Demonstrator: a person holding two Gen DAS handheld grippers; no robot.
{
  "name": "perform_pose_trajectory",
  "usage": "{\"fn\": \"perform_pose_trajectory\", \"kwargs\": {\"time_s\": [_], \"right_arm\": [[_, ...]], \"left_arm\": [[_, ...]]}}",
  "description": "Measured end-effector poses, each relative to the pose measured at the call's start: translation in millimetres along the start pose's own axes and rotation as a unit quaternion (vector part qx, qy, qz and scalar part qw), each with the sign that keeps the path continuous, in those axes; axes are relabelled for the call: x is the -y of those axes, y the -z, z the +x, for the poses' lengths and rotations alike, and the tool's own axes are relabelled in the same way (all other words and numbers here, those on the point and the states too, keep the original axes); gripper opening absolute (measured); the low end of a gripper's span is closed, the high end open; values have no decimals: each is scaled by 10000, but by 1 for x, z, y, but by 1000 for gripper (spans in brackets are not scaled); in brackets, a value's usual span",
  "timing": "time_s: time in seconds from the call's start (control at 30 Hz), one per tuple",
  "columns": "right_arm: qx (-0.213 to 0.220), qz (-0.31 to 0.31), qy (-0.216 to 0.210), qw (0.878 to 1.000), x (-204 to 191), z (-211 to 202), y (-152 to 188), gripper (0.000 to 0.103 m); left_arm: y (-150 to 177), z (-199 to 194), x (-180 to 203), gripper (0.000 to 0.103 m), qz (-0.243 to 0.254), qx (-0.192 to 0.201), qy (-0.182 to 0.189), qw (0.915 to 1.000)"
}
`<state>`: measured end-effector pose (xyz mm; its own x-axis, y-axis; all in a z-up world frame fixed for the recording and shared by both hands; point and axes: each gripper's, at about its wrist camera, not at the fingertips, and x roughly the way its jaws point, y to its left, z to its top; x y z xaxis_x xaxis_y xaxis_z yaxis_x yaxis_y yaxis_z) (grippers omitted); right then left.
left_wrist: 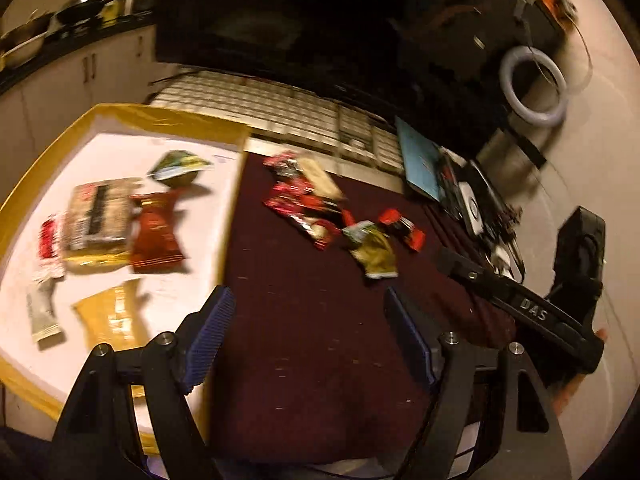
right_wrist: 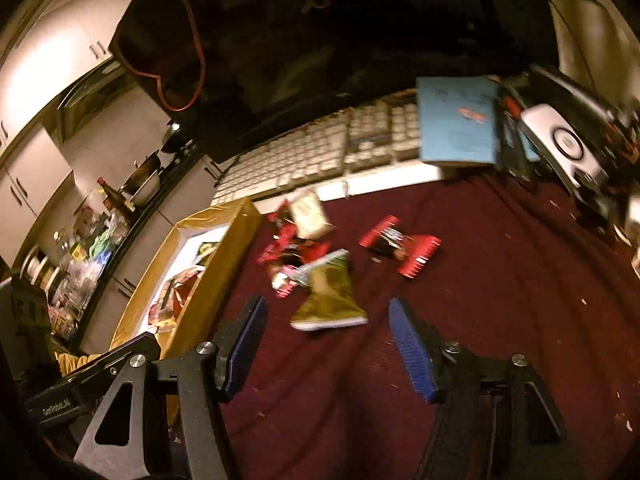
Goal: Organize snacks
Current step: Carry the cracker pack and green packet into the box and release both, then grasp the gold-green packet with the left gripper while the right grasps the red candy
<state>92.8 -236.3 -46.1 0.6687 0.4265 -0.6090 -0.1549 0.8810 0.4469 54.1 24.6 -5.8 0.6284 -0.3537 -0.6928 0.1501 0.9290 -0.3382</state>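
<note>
Loose snack packets lie on a dark red cloth [left_wrist: 312,340]: a red heap [left_wrist: 304,200], a green-gold packet [left_wrist: 374,252] and a small red packet [left_wrist: 402,227]. My left gripper [left_wrist: 310,308] is open and empty above the cloth, near the yellow-rimmed white tray [left_wrist: 168,120] that holds several sorted packets, such as a dark red one [left_wrist: 156,232]. My right gripper [right_wrist: 326,316] is open and empty, just short of the green-gold packet [right_wrist: 330,300]; the small red packet [right_wrist: 400,248] and red heap [right_wrist: 296,240] lie beyond. The tray [right_wrist: 224,264] is at its left.
A white keyboard [left_wrist: 280,112] lies behind the cloth, a blue booklet [left_wrist: 420,164] and dark devices at the right. The right gripper's body [left_wrist: 532,308] shows at the left view's right edge. A kitchen counter with pans [left_wrist: 60,20] is far left.
</note>
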Motion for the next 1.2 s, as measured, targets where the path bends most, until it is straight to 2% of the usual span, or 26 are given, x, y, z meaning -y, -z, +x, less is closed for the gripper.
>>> {"fn": "perform_pose_trajectory", "kwargs": {"time_s": [0.1,0.3,0.4,0.47,0.57,0.6,0.67,0.7,0.8,0.9,1.1,1.2], "right_arm": [[-76,36,-82,9999,6,4,0,59],[11,-105,361,9993,7,9,-29,60],[-310,-395,614,9968,12,26,-53,60],[-686,-591,732,9932,16,49,-65,60],[-1050,-786,804,9881,20,77,-68,54],[-1087,-933,905,9856,18,83,-67,50],[-1096,-1353,1063,9790,9,90,-61,48],[-1120,-1534,1175,9747,4,93,-57,39],[-1068,-1686,1332,9708,0,89,-50,32],[-944,-1479,1275,9762,5,73,-45,32],[-453,-494,918,9935,27,27,-19,32],[-205,-202,990,9947,38,12,-9,32]], "left_arm": [[-3,7,10,77,89,-58,-148,9998],[-2,19,16,77,35,-178,-227,9996],[-1,27,21,77,62,-281,-257,9993],[-1,31,26,77,79,-313,-220,9992],[-1,34,31,77,142,-342,-190,9991],[0,34,33,77,183,-351,-202,9990],[0,35,33,77,236,-374,-253,9987],[0,35,32,77,215,-365,-256,9988],[0,36,28,77,111,-370,-221,9990],[0,40,28,77,111,-419,-221,9988],[-3,62,41,77,405,-526,-360,9971],[-8,75,42,77,348,-610,-170,9974]]}}
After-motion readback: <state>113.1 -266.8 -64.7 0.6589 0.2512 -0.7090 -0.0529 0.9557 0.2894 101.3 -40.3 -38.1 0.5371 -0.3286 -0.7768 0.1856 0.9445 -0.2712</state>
